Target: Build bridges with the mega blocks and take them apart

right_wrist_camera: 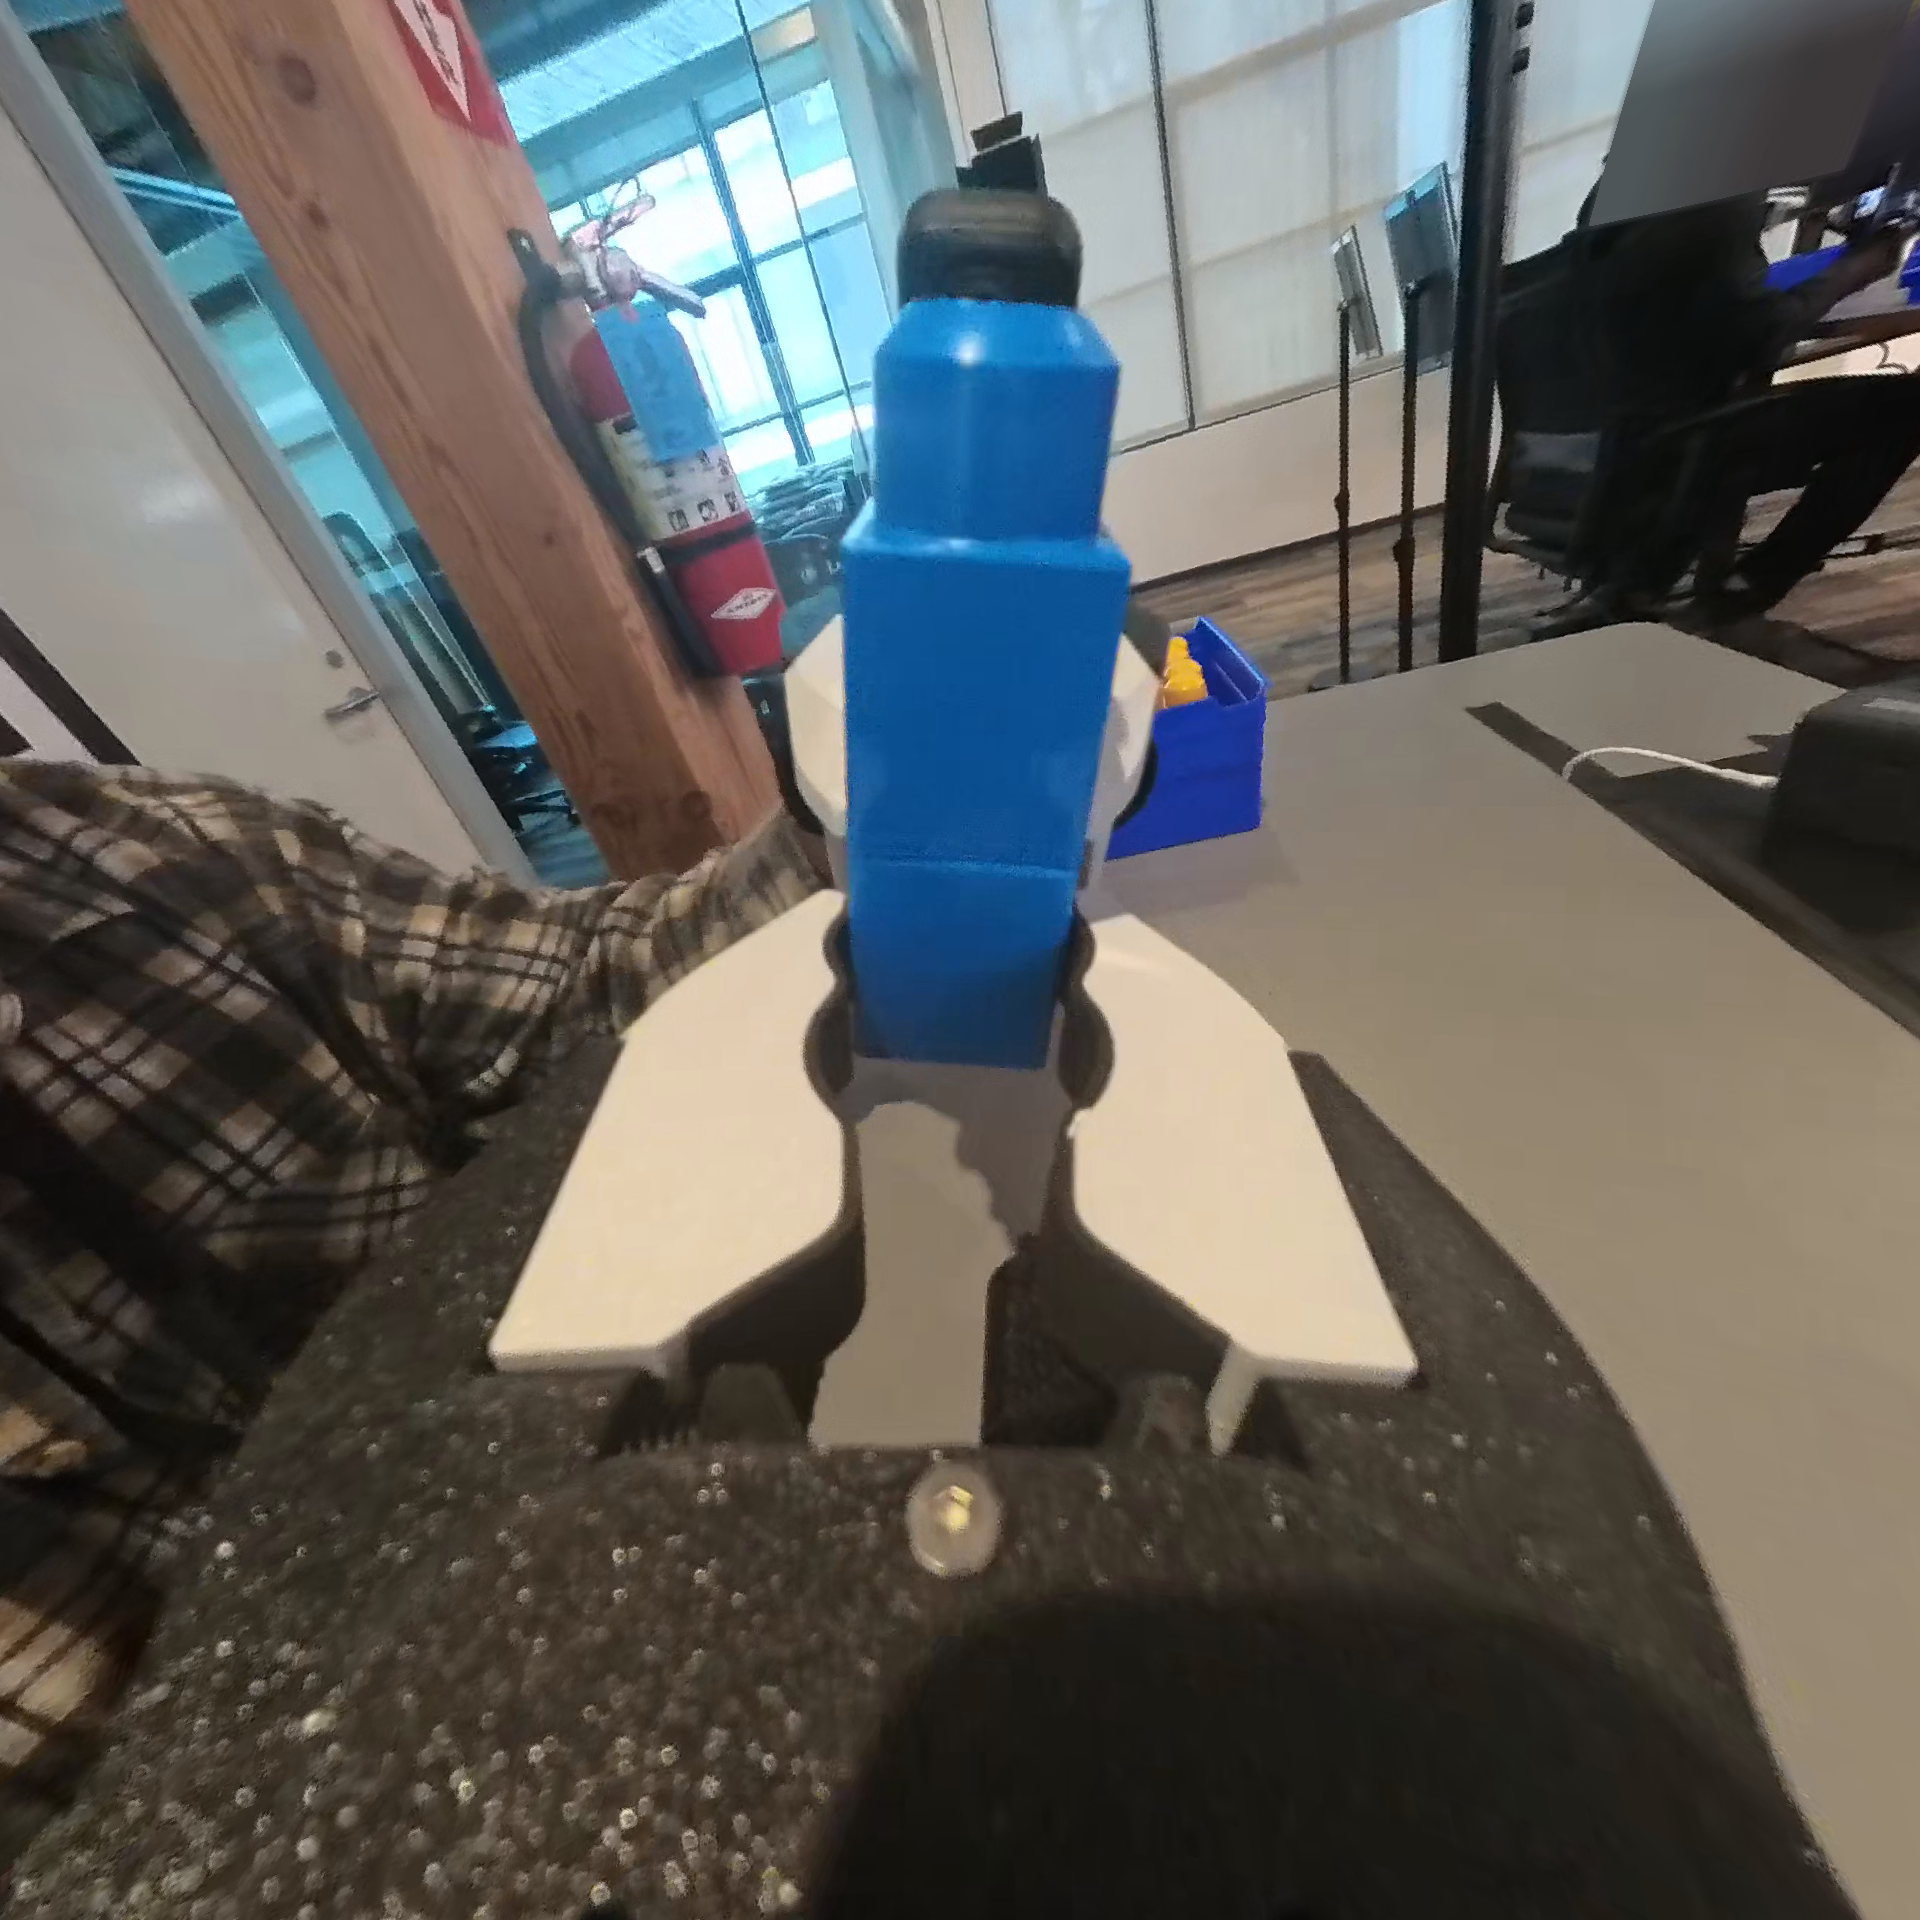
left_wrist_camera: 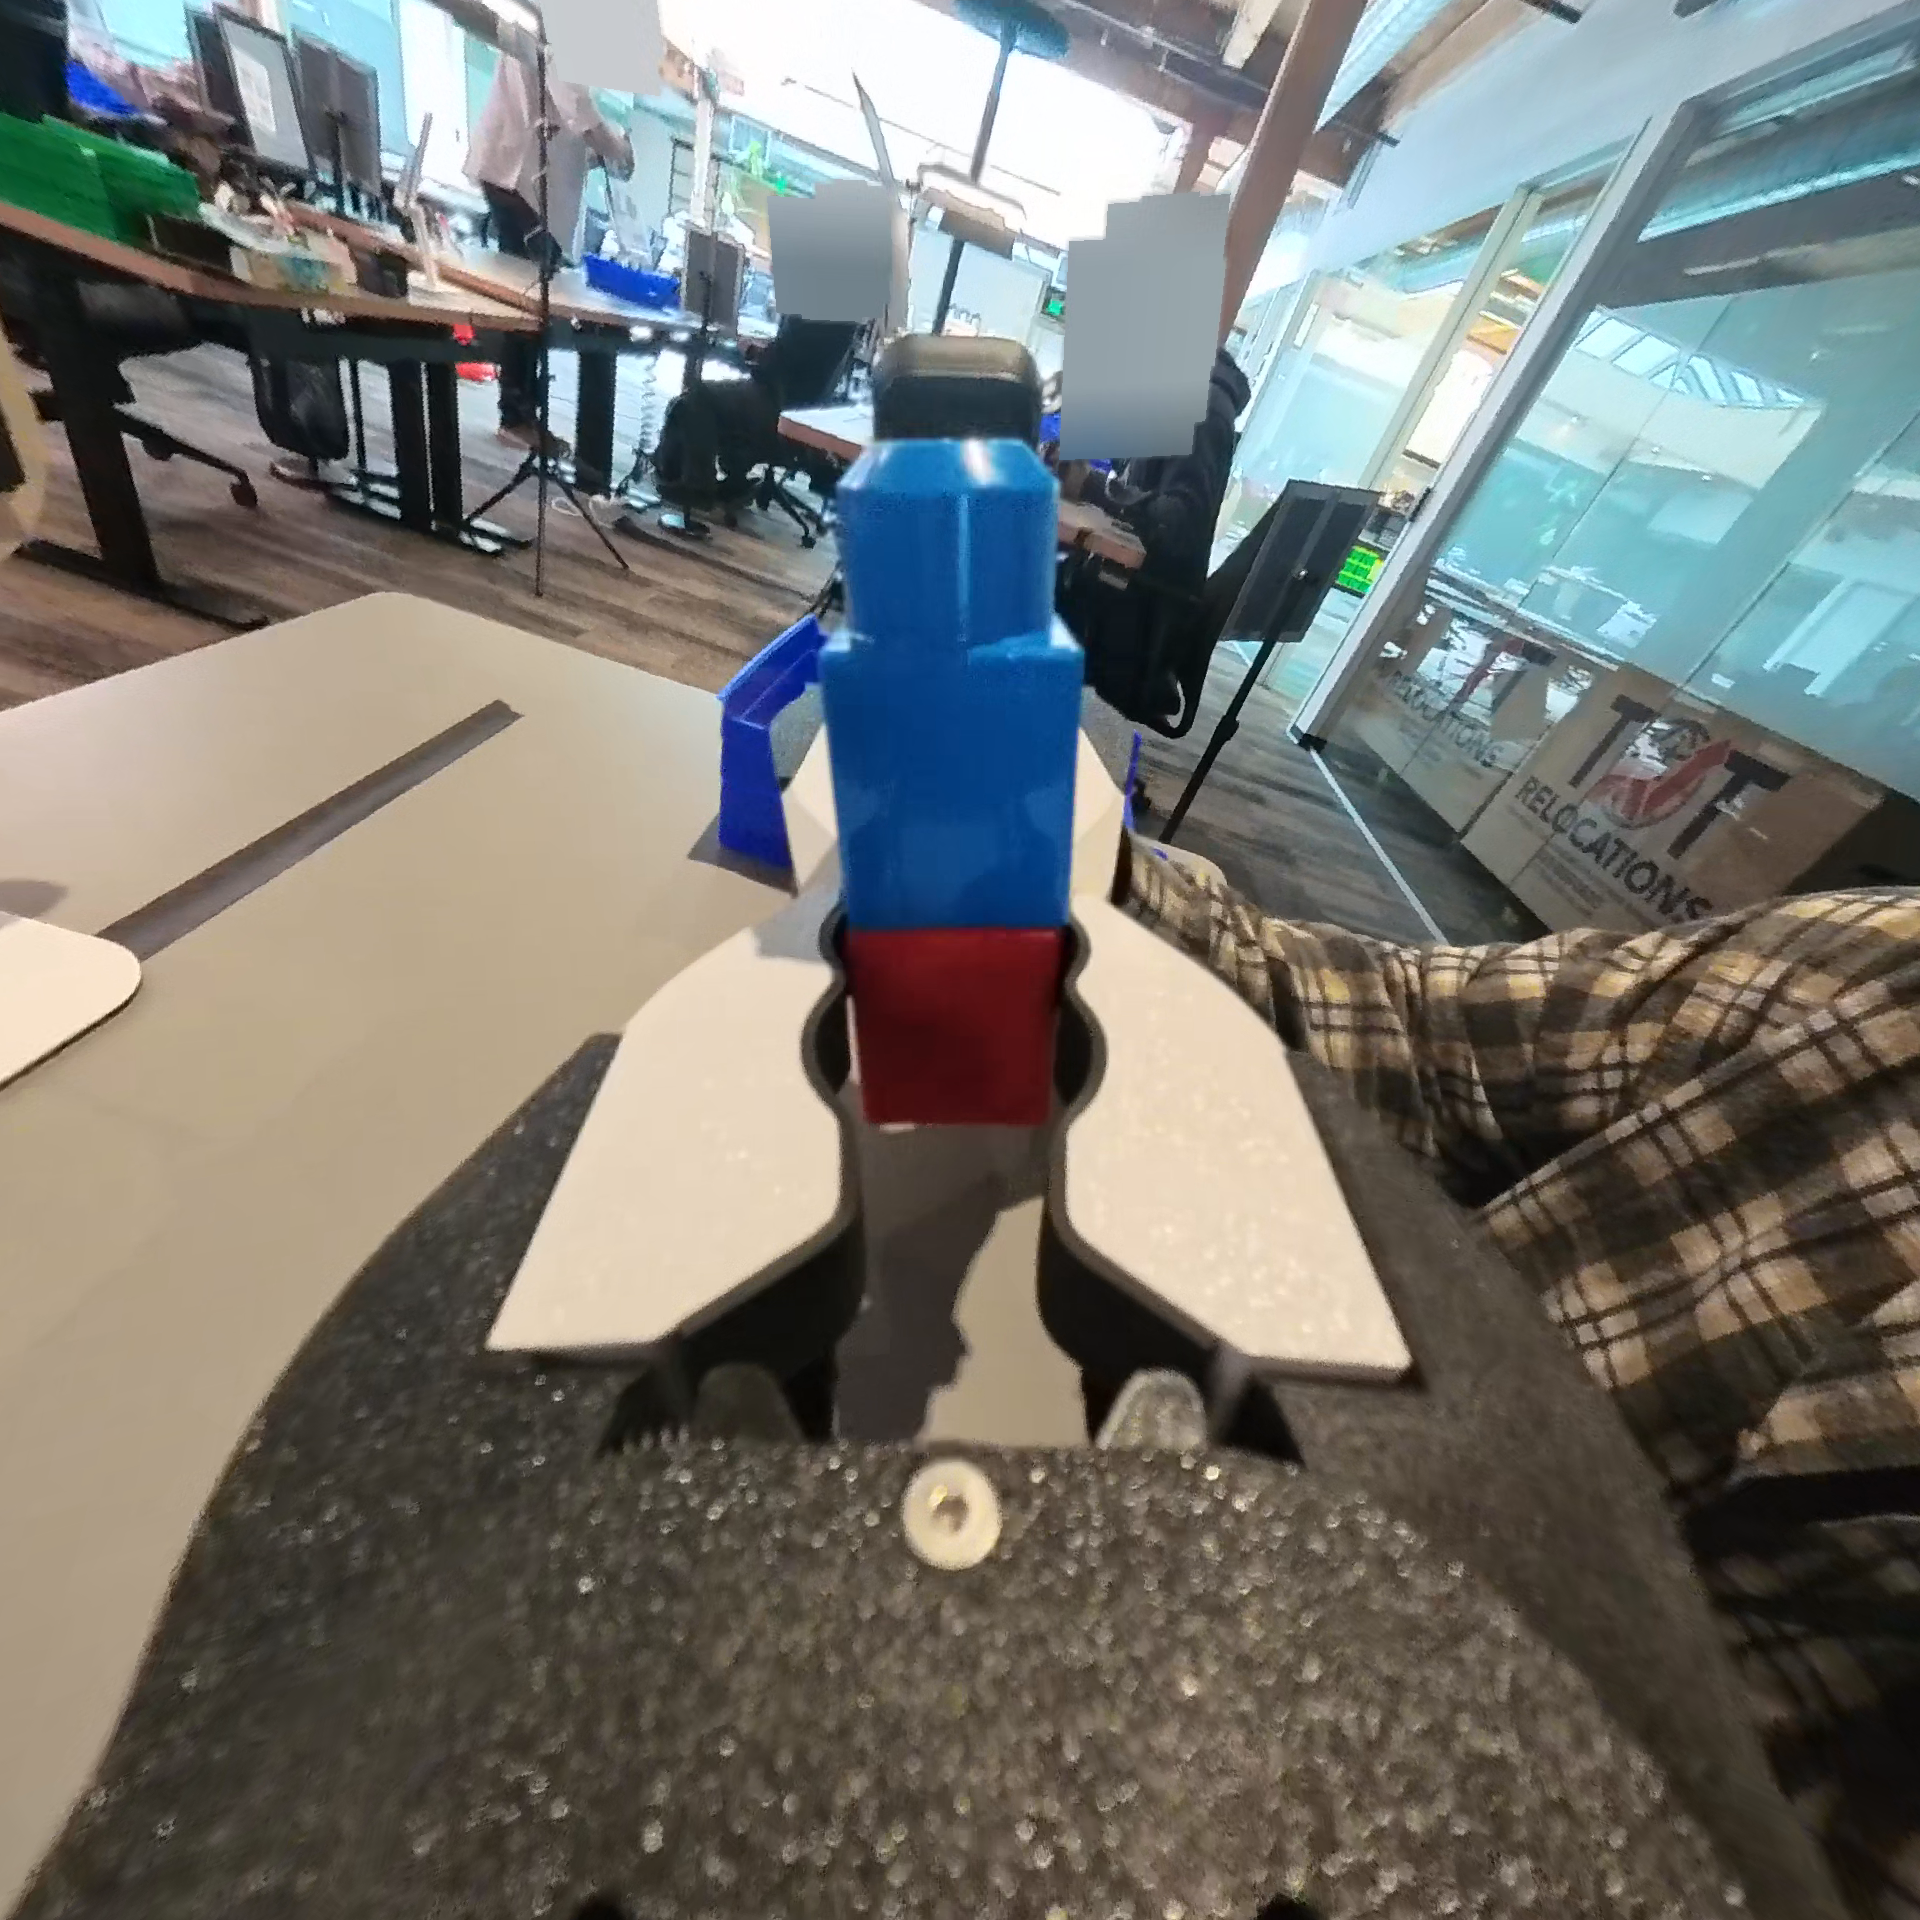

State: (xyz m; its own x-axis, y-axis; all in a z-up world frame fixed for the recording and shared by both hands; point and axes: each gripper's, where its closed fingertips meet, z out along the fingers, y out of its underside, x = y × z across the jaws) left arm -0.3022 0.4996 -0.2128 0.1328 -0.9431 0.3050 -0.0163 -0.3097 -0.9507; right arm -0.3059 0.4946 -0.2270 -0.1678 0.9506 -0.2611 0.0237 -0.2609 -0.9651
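Observation:
My left gripper (left_wrist_camera: pixel 951 997) is shut on a red block (left_wrist_camera: pixel 951 1034). A long blue block (left_wrist_camera: pixel 951 748) is joined to the red one and reaches away from me. At its far end, the right gripper's white fingers (left_wrist_camera: pixel 1099 795) flank it. In the right wrist view, my right gripper (right_wrist_camera: pixel 956 977) is shut on a small blue block (right_wrist_camera: pixel 961 966) joined to the long blue block (right_wrist_camera: pixel 982 707). The left gripper's fingers (right_wrist_camera: pixel 821 727) show behind it. The two grippers face each other and hold the joined blocks above the grey table (right_wrist_camera: pixel 1455 987).
A blue bin (right_wrist_camera: pixel 1210 769) holding yellow blocks (right_wrist_camera: pixel 1182 670) stands on the table behind the blocks; it also shows in the left wrist view (left_wrist_camera: pixel 764 748). A plaid sleeve (left_wrist_camera: pixel 1507 1091) lies beside the grippers. A black device with a white cable (right_wrist_camera: pixel 1860 769) sits far right. Only a small space, under 4 cm, lies between the two pairs of fingers.

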